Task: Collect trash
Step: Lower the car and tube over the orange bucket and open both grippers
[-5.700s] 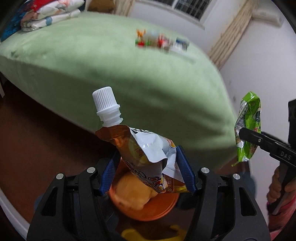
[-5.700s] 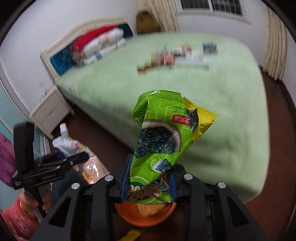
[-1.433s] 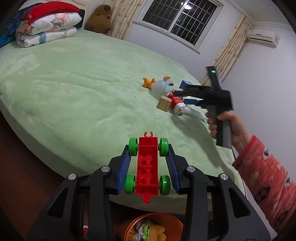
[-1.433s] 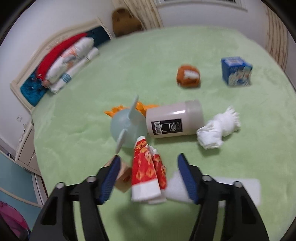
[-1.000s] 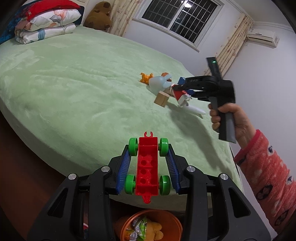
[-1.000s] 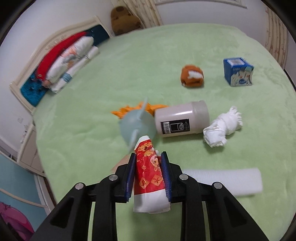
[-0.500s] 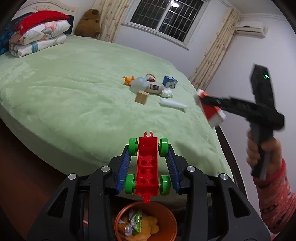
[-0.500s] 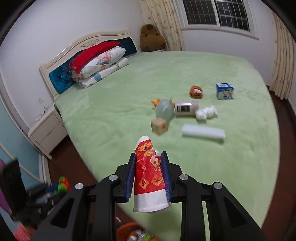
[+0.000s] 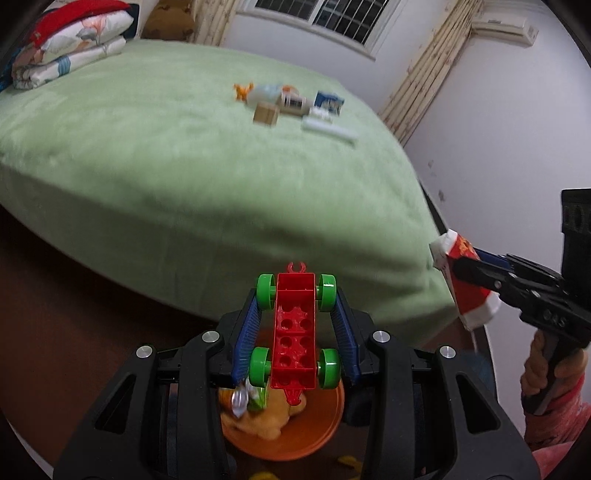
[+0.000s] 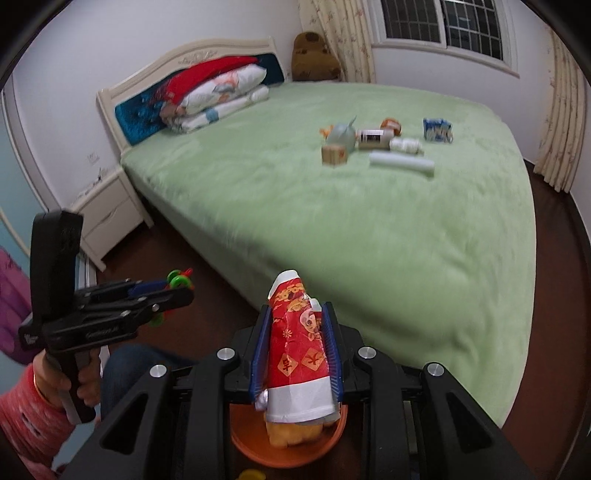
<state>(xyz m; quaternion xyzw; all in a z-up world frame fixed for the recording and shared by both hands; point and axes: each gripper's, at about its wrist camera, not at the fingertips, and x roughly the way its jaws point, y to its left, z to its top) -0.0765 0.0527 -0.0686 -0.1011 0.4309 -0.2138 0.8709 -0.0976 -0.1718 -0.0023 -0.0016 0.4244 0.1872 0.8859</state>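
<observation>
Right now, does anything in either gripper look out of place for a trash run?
Yes: the left gripper is clamped on a red toy car over the orange bin, hardly trash. The right gripper holds a crushed red paper cup.

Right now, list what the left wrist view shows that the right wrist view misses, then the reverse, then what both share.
Left only: the air conditioner high on the wall.
Right only: the headboard and the nightstand.
Both: the red toy car in the left gripper, the red paper cup in the right gripper, the orange bin, the green bed.
</observation>
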